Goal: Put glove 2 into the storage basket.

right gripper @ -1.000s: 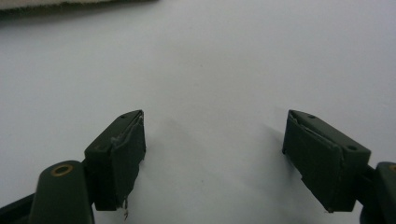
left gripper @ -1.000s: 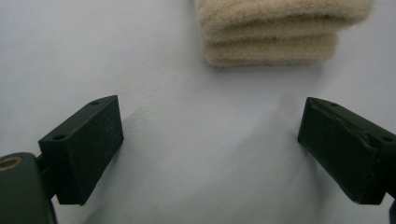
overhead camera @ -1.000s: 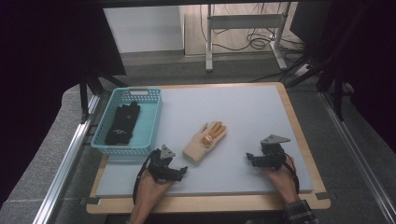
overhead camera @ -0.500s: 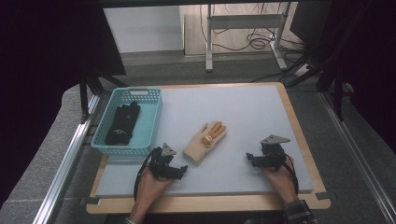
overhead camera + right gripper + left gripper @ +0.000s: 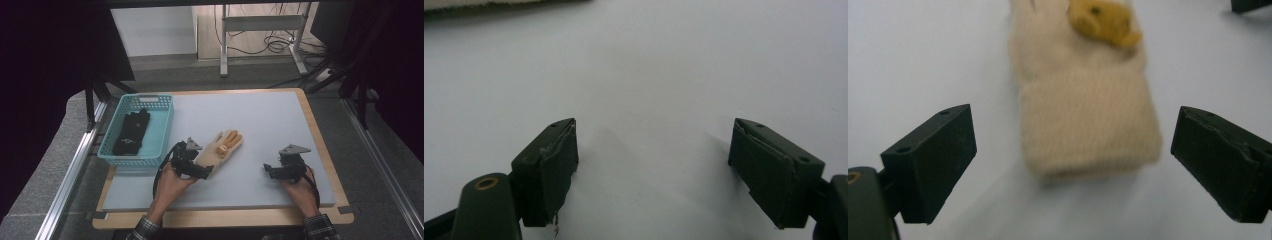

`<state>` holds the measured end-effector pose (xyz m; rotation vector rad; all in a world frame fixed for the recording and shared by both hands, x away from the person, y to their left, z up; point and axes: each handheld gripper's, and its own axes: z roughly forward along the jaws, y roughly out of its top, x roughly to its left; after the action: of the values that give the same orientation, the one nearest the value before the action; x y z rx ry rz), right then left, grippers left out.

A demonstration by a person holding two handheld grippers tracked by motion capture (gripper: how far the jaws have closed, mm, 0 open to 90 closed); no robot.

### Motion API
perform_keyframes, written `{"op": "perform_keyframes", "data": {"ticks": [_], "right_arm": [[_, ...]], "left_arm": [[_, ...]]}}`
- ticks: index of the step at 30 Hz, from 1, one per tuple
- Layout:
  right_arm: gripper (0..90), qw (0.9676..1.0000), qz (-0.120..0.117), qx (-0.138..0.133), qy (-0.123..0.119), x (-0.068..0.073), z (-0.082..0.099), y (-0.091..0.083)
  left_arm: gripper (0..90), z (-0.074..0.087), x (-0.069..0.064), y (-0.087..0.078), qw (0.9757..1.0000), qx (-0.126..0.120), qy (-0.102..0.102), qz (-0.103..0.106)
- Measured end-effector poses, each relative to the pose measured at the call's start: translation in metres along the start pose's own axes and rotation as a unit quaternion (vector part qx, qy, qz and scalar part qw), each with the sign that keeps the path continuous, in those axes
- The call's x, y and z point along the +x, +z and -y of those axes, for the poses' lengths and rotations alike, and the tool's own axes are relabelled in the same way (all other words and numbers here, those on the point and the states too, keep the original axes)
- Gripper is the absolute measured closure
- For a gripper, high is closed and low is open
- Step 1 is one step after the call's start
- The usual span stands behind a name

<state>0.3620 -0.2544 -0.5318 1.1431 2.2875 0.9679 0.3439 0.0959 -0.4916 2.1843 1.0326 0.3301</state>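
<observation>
The left gripper point(image 5: 196, 169) has moved up to the cream glove's point(image 5: 218, 151) cuff, jaws spread wider, ready to grasp; the right gripper point(image 5: 274, 171) rests released.

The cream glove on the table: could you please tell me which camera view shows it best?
The high view: the cream glove lies whole on the table, fingers pointing away, beside the left tool. The left gripper view gives a blurred close-up of its cuff between open jaws. The right gripper view catches a sliver at its top edge.

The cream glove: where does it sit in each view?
High view: cream glove mid-table, just beyond the left gripper.
Left gripper view: upper centre, ahead of the open jaws.
Right gripper view: a pale strip along the top-left edge.
Shared landmark: the grey mat.
</observation>
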Motion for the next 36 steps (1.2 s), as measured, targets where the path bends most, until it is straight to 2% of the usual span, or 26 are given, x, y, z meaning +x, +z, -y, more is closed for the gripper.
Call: {"op": "perform_keyframes", "data": {"ticks": [3,4,5,8,11,15,19,24,27,28,30,32,33,35,36], "right_arm": [[19.3,1.0,0.0,0.0,0.0,0.0,0.0,0.0],[19.3,1.0,0.0,0.0,0.0,0.0,0.0,0.0],[19.3,1.0,0.0,0.0,0.0,0.0,0.0,0.0],[19.2,1.0,0.0,0.0,0.0,0.0,0.0,0.0],[19.2,1.0,-0.001,0.001,0.0,0.0,0.0,0.0],[19.1,1.0,-0.001,0.001,0.0,0.0,0.0,0.0],[19.0,1.0,-0.001,0.001,0.0,0.0,0.0,0.0],[19.0,1.0,-0.001,0.001,0.0,0.0,0.0,0.0],[19.0,1.0,-0.001,0.001,0.0,0.0,0.0,0.0],[19.0,1.0,-0.001,0.001,0.0,0.0,0.0,0.0],[19.0,1.0,-0.001,0.001,0.0,0.0,0.0,0.0],[19.0,1.0,-0.001,0.001,0.0,0.0,0.0,0.0],[19.0,1.0,-0.001,0.001,-0.001,0.0,0.0,0.0],[19.0,1.0,-0.001,0.001,-0.001,0.0,0.0,0.0],[19.0,1.0,-0.001,0.001,-0.001,0.0,0.0,0.0]], "left_arm": [[3.8,-0.018,0.003,0.011,1.0,0.006,-0.003,0.005],[3.5,-0.018,0.003,0.011,1.0,0.006,-0.003,0.005],[3.3,-0.026,0.004,0.018,0.9999,0.013,-0.005,0.006],[3.2,-0.032,0.005,0.026,0.9997,0.022,-0.004,0.009],[2.8,-0.042,0.005,0.043,0.9992,0.038,-0.005,0.009],[2.6,-0.047,0.004,0.056,0.9986,0.05,-0.007,0.017],[2.5,-0.049,0.0,0.076,0.997,0.077,0.007,0.001],[3.8,-0.048,0.0,0.087,0.9957,0.092,0.007,-0.006],[12.8,-0.047,-0.001,0.089,0.9954,0.095,0.011,-0.004],[12.8,-0.048,-0.001,0.087,0.9956,0.093,0.014,-0.001],[24.4,-0.048,-0.004,0.084,0.9957,0.091,0.017,0.001],[32.4,-0.049,-0.005,0.082,0.9953,0.096,0.013,-0.001],[39.8,-0.049,-0.006,0.081,0.9953,0.096,0.01,-0.002],[47.6,-0.049,-0.006,0.08,0.9955,0.095,0.008,-0.001],[47.6,-0.049,-0.005,0.079,0.9955,0.095,0.008,0.001]]}}
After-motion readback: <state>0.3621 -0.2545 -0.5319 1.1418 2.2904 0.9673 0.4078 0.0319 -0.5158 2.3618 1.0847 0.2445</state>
